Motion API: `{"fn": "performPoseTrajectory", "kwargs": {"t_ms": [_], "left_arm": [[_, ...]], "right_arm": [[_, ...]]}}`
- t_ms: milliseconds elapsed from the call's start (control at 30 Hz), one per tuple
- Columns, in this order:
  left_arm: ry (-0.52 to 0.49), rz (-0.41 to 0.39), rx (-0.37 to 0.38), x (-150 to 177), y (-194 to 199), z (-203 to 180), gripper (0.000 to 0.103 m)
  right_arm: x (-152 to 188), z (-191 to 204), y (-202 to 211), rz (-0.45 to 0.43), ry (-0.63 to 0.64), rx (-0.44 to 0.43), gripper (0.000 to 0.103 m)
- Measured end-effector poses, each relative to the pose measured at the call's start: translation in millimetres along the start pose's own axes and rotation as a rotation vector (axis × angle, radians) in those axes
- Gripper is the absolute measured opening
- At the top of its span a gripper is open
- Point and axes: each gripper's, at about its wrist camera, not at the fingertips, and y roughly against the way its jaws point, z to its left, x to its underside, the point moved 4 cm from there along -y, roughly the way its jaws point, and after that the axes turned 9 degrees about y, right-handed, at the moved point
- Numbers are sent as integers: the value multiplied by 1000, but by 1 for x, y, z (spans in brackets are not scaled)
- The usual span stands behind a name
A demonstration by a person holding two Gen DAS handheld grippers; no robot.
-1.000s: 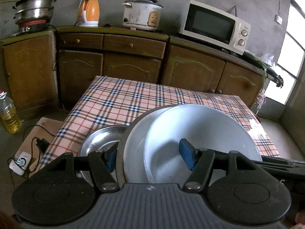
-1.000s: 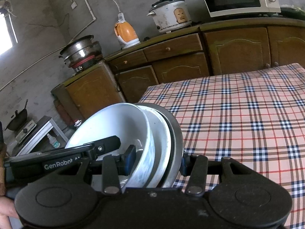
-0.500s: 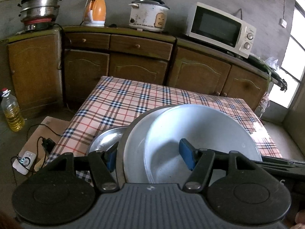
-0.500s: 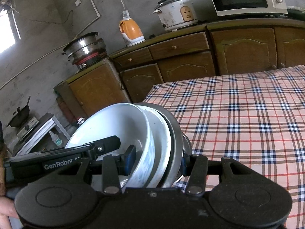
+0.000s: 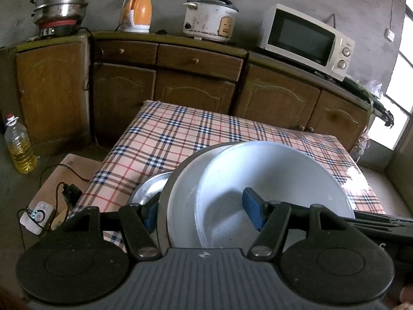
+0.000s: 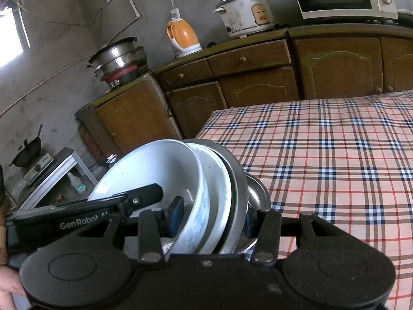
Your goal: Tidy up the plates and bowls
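Steel plate lies behind the dish stack pinched by both grippers' fingers over the checked table.

From where I watch, the stack of dishes sits between both hand-held grippers, the left hand-held gripper on one rim and the right hand-held gripper on the opposite rim. A metal bowl lies just behind the stack, on the near corner of the tabletop. Beyond the tabletop runs a cabinet row carrying, left to right, a kettle, rice cooker and microwave. An oil bottle stands on the floor at left.
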Motion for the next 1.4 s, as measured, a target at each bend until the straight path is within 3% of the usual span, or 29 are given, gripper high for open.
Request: {"fn": "performPoseTrajectory", "kwargs": {"t_ms": [333, 400, 433, 467, 500, 533, 600, 667, 800, 900, 1400], "left_arm": [[8, 7, -10, -2, -5, 10, 66], [-33, -2, -42, -2, -5, 7, 64], [-74, -11, -71, 0, -6, 4, 61], [-77, -22, -55, 0, -5, 2, 41], [-27, -30, -6, -2, -5, 4, 39], [8, 30, 8, -4, -15, 7, 38], [32, 23, 18, 2, -42, 9, 33], [60, 43, -24, 7, -72, 6, 34], [17, 55, 15, 7, -95, -3, 36], [53, 92, 19, 6, -107, 5, 39], [73, 104, 24, 5, -109, 16, 42]], "right_arm": [[-1, 6, -13, 12, 6, -7, 56], [-1, 12, -14, 4, 60, 21, 55], [-2, 18, -14, -7, 105, 42, 51], [-3, 22, -14, -22, 115, 37, 44], [-4, 23, -15, -20, 75, 14, 39], [-6, 22, -23, 21, 75, 49, 36], [-1, 14, -45, 29, 86, 130, 35], [1, -9, -69, 88, 3, 141, 33], [5, -35, -78, 87, -45, 116, 31], [2, -43, -85, 82, -72, 79, 32], [-6, -39, -104, 107, -34, 35, 33]]}}
